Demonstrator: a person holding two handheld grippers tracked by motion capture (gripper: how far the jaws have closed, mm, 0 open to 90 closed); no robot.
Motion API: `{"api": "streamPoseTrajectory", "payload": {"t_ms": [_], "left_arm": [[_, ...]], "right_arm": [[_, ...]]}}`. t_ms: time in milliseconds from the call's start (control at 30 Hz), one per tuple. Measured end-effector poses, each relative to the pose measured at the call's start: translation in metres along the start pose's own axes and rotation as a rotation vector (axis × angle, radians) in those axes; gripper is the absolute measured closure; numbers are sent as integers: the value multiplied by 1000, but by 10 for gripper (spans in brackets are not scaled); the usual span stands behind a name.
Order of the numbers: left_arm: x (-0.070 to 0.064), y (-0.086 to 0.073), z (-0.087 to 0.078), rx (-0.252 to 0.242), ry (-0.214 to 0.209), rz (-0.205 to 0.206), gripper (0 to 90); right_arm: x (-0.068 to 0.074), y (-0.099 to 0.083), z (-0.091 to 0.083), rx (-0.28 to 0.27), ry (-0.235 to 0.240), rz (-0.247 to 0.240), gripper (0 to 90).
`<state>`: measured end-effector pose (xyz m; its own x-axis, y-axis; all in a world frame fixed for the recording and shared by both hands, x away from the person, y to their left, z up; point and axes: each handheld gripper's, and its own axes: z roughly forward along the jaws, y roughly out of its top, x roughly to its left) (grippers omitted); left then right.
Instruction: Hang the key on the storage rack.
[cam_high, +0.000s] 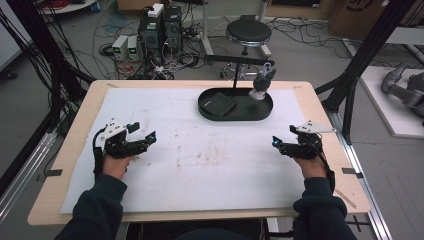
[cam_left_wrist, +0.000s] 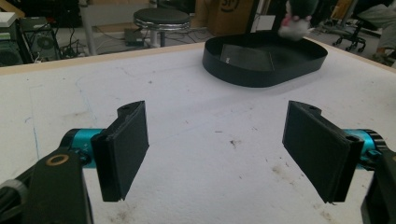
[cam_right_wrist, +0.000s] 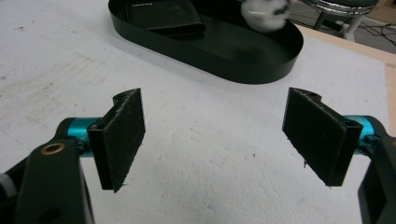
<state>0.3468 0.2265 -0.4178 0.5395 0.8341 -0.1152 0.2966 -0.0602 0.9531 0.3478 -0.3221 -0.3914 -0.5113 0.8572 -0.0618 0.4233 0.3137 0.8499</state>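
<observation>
Hovering Apart: 2 Hand-Held Grippers Wide Above the Bench

Resting low over the white mat (cam_high: 200, 165) that covers the bench (cam_high: 75, 150), the left hand-held gripper (cam_high: 145, 134) sits at the left side, and the right hand-held gripper (cam_high: 276, 144) sits at the right side, well apart from each other. Both point inward and toward the far edge. Each is held by a hand in a dark sleeve that comes in from the near edge.

From the left gripper view, the left hand-held gripper (cam_left_wrist: 215, 144) has its jaws spread wide, with bare, stained mat between the 2 black pads (cam_left_wrist: 126, 147). From the right gripper view, the right hand-held gripper (cam_right_wrist: 212, 140) is likewise wide, nothing between its pads (cam_right_wrist: 122, 135).

At the far middle of the mat stands a black oval tray (cam_high: 207, 114). A flat black wallet (cam_high: 220, 103) lies in its left part. A small plush toy (cam_high: 262, 82), white below and dark above, stands at the tray's right end; its details are blurred. Neither hand-held gripper touches the tray, which lies well ahead of both.

Beyond the bench, a round black stool (cam_high: 248, 32) stands on the floor among cables and computer cases (cam_high: 160, 27).
</observation>
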Motion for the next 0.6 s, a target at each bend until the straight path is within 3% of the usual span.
{"api": "streamPoseTrajectory", "payload": {"t_ms": [600], "left_arm": [[0, -1, 1, -3, 2, 6, 225]], "right_arm": [[2, -2, 0, -4, 6, -14, 216]]}}
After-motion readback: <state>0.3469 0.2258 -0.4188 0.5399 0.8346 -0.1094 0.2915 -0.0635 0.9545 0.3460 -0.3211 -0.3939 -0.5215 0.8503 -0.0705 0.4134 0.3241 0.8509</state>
